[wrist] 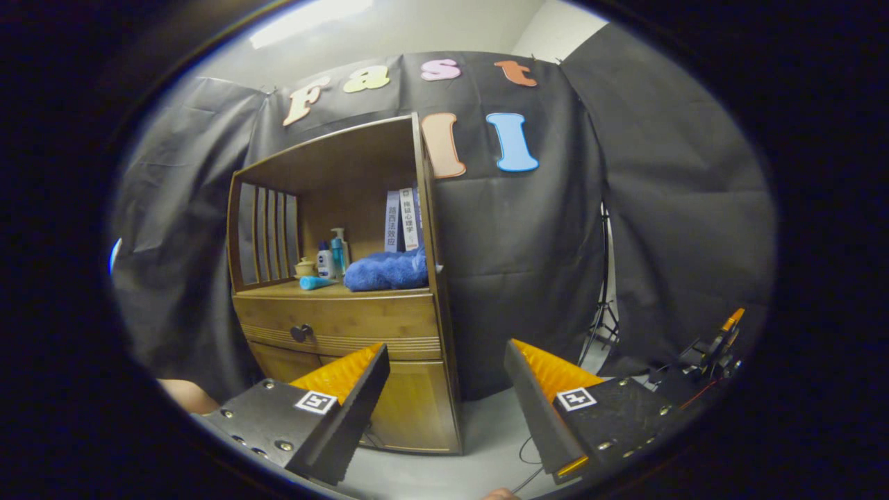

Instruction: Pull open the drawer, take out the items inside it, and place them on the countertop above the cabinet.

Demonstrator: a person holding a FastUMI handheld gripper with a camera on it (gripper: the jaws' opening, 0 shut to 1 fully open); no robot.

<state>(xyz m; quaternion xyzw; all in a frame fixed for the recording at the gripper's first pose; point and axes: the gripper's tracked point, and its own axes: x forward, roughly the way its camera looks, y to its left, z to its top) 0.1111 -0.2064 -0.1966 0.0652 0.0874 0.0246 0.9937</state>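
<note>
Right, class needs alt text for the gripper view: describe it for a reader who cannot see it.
An open gripper holds nothing, facing a wooden cabinet whose drawer is shut, its dark knob beyond the fingers. On the countertop above sit a blue towel, small bottles and upright books.

dim booth | ceiling light glare above | fisheye-bent edges | sharp

Gripper (444,389) fingers spread, empty; cabinet (347,347) beyond at eleven o'clock; drawer (340,323) closed beneath countertop (278,292); towel (385,272) on it, books (403,221) behind.
</note>
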